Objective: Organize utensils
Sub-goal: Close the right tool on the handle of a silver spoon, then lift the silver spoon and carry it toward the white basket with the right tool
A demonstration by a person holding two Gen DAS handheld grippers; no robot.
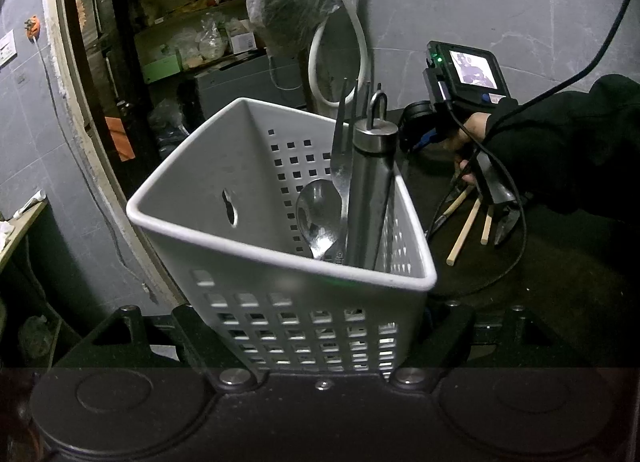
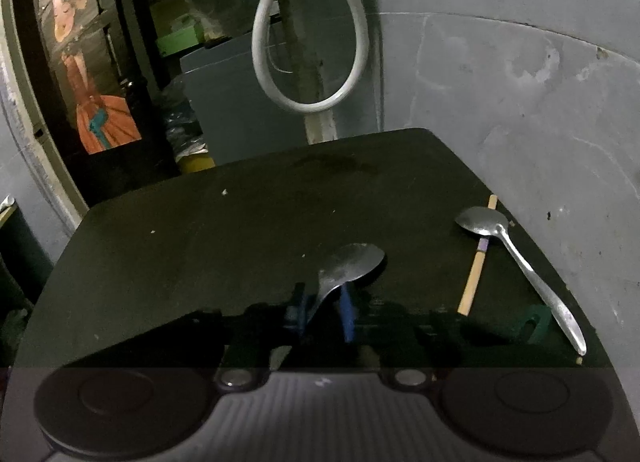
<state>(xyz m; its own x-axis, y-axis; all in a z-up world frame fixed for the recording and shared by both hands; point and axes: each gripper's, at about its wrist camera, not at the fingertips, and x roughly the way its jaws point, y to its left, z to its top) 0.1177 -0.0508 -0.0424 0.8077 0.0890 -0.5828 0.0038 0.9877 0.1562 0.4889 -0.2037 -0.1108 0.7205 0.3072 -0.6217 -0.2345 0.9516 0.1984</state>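
Utensils are being gathered into the white basket, which is clamped between the jaws of the left gripper and already holds a fork, a spoon and a steel cylinder standing nearly upright. To its right, on the dark table, a serving spoon is pinched at its neck by the right gripper, its long axis running away from the camera with the bowl pointing to the far side. A pickup step is judged to be in hand, so a lift and a carry over the basket rim are called for next, while another spoon and a chopstick lie farther right.
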